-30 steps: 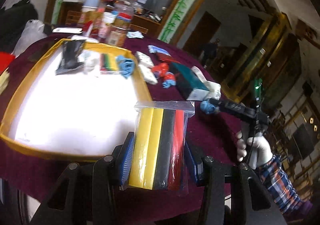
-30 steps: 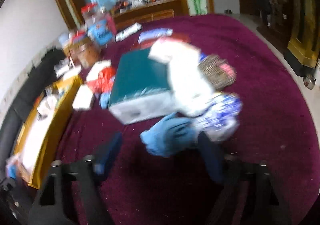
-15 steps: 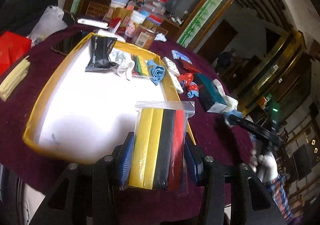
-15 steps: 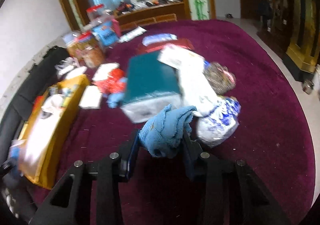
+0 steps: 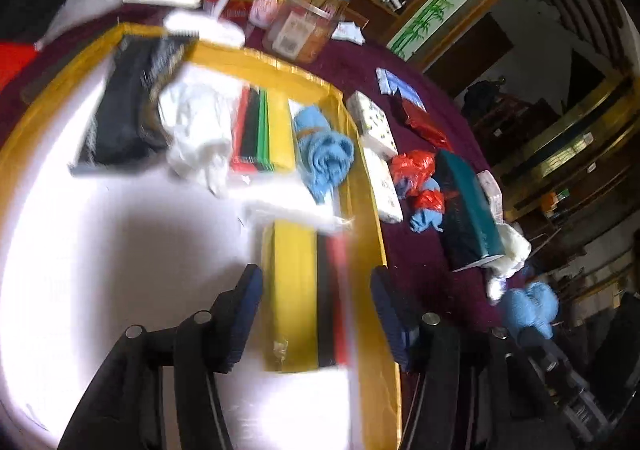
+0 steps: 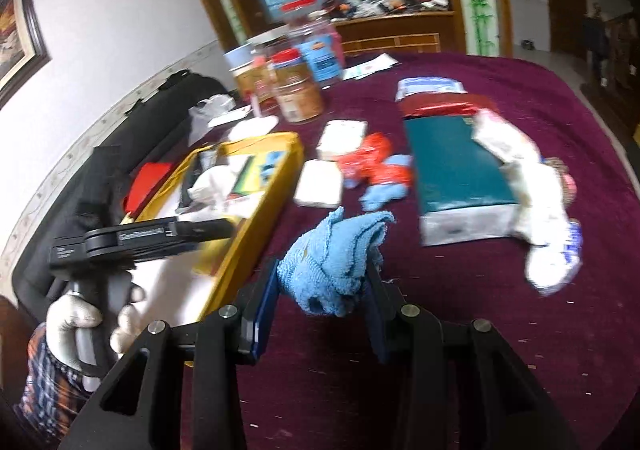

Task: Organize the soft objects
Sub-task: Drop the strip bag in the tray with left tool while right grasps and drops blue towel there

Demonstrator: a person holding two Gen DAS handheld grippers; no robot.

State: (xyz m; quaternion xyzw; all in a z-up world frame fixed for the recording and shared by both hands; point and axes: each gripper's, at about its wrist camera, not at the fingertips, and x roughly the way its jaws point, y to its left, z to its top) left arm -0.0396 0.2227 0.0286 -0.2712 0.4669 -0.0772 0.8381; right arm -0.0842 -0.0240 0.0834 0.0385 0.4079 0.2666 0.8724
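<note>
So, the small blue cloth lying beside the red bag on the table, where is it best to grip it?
Probably at the bunched near end of the small blue cloth, the part away from the red bag. Come down from above on the near side. The cloth lies low and crumpled, the bag lies against its far part, and the teal box is close on its right.

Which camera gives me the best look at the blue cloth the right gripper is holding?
The right wrist view: the blue cloth sits bunched and centred between the right gripper pads, clear of the table. The left wrist view shows it only as a small blue lump at the right edge, partly cut off by the gripper body.
</note>
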